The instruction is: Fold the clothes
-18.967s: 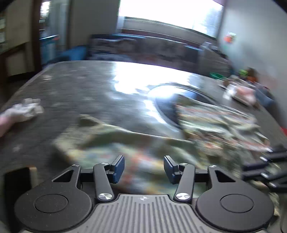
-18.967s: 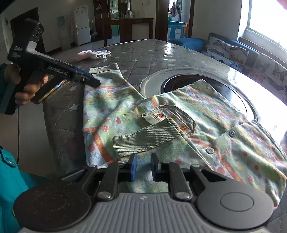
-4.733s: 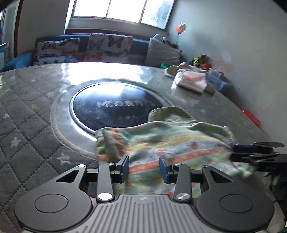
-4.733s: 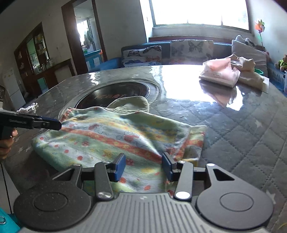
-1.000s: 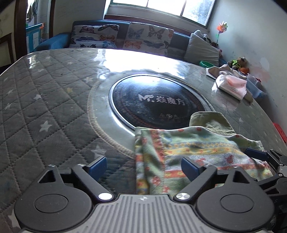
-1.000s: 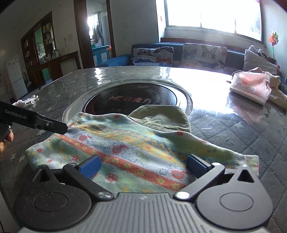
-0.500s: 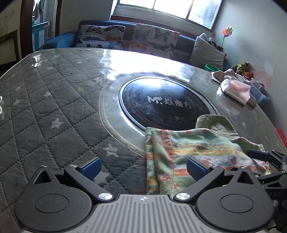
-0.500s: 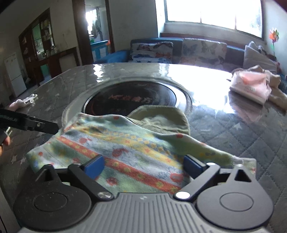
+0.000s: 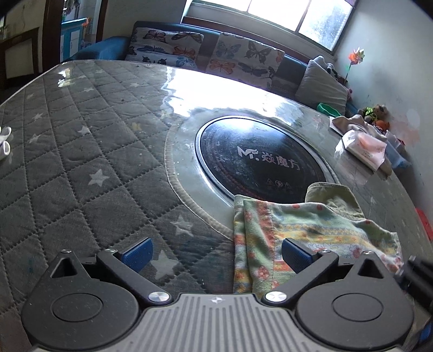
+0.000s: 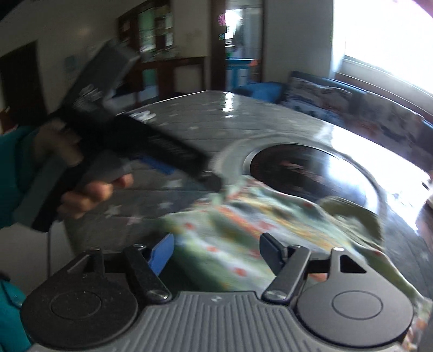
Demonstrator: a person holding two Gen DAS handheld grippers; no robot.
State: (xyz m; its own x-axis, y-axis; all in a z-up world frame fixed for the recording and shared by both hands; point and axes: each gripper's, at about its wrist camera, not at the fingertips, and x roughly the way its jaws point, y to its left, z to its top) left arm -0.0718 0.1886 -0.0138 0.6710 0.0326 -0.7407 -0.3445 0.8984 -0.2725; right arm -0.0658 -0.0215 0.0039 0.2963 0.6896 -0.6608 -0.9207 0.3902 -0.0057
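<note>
Soft printed cloth shirt [image 9: 311,230] lies on a quilted fabric counter [image 9: 81,162] under glossy clear plastic; glossy black glass disc [image 9: 259,159].

The folded garment [image 9: 303,238] is laid on the table [image 9: 81,151], its far edge overlapping the round inset plate [image 9: 259,159] at the table's middle. A pile of clothes [image 9: 362,143] is set at the table's far right. A sofa [image 9: 205,54] is placed behind the table, under the window [image 9: 284,16]. A small cloth [image 9: 5,140] is seen at the table's left edge.
</note>
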